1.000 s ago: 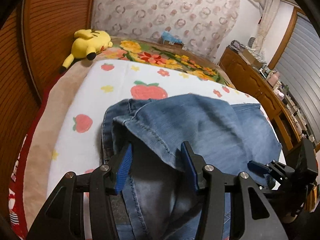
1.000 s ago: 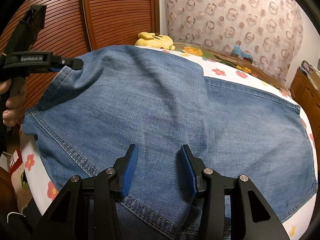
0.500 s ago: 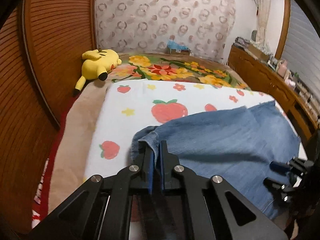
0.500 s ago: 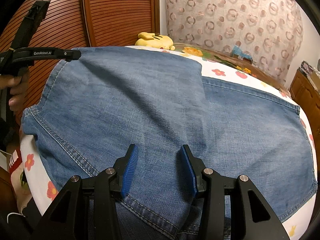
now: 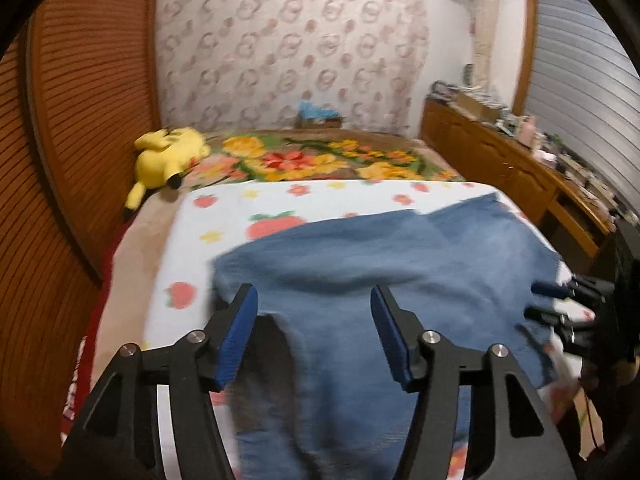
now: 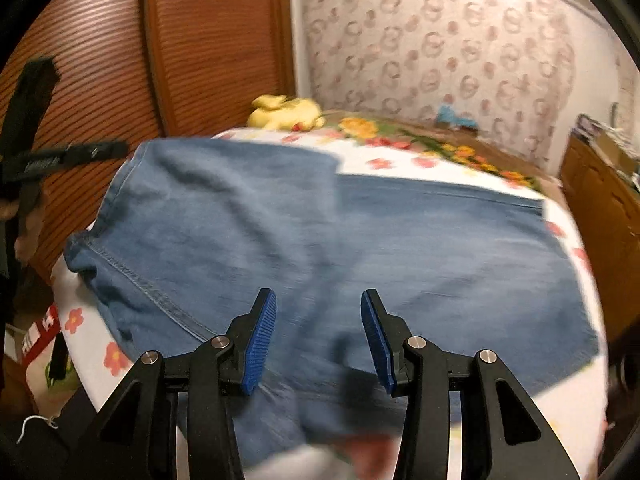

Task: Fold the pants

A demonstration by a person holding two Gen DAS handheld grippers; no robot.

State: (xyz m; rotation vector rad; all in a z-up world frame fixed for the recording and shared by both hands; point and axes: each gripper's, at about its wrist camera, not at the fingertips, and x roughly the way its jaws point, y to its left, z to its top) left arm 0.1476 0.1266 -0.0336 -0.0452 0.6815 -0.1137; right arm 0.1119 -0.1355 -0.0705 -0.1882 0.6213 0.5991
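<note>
Half a second before, the left gripper had been clamped shut on the near corner of the pants; now its jaws were opening, the denim let go and lying under them rather than pinched between the blue pads. Both views had also drawn back a little from the cloth, and both were smeared with motion.

The pants lay on the bed, spread across the strawberry-print sheet, with one layer of denim already folded over another, so the bundle looked wide and short in the right wrist view. The right gripper hung just above the near hem, its jaws parted and opening slightly, nothing gripped. A yellow plush toy sat well apart at the far end of the bed, out of the way.

By my reading, one fold had just been laid down and released, and the task stood somewhere around its middle. The next move likely called for both grippers to find a fresh edge of the folded bundle, pinch both layers together, and carry it across for another fold without dragging the lower layer out of line.
</note>
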